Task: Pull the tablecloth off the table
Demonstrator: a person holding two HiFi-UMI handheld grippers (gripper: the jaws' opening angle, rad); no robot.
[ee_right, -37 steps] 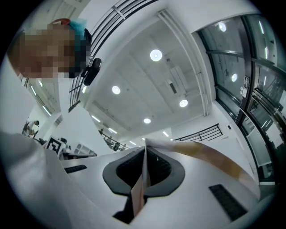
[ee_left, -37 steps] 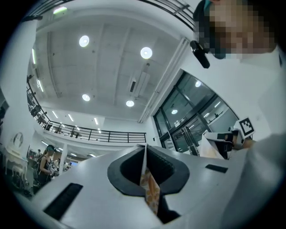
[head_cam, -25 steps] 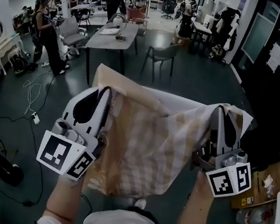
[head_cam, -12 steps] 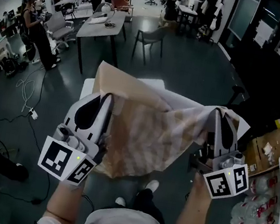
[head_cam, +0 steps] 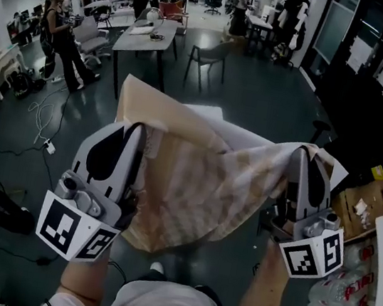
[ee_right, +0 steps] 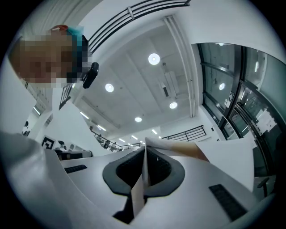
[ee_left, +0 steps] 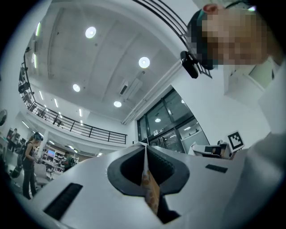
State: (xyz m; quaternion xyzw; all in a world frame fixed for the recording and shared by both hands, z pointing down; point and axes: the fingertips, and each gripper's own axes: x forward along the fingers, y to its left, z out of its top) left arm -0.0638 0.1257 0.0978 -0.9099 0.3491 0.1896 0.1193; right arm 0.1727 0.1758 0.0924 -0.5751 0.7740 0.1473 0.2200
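Tablecloth (head_cam: pixel 200 186), against a second ago: we have carried it along between both tongs, the grip unchanged. Its upper left corner now stands higher and wider, and less of the white tabletop (head_cam: pixel 251 138) shows behind it.
Left tongs (head_cam: pixel 139 130): jaws together, clamped on the tablecloth's upper left edge. In the left gripper view we see a thin beige fold running down between the pads.
Right tongs (head_cam: pixel 305 152): jaws together, clamped on the tablecloth's upper right corner. In the right gripper view a pale fold is pinched between the pads, and a flap of the corner pokes out past the tips.
Tablecloth, place: up in the air, sagging between the two tongs. It is beige and checked, and its lower edge hangs free in front of our body.
White tabletop: just behind the tablecloth's upper edge. We cannot tell whether the two touch.
Shoe (head_cam: pixel 155 269): on the dark floor, just under the tablecloth's lower edge.
Grey desk (head_cam: pixel 149 34): well beyond the tablecloth's upper edge, with a chair (head_cam: pixel 211 54) beside it.
Standing person (head_cam: pixel 61 45): well apart from the tablecloth, beyond its upper left corner.
Cardboard box (head_cam: pixel 359 211): on the floor to the right of the tablecloth, past the right tongs.
Bottle packs (head_cam: pixel 338 298): lower right of the tablecloth, below the box.
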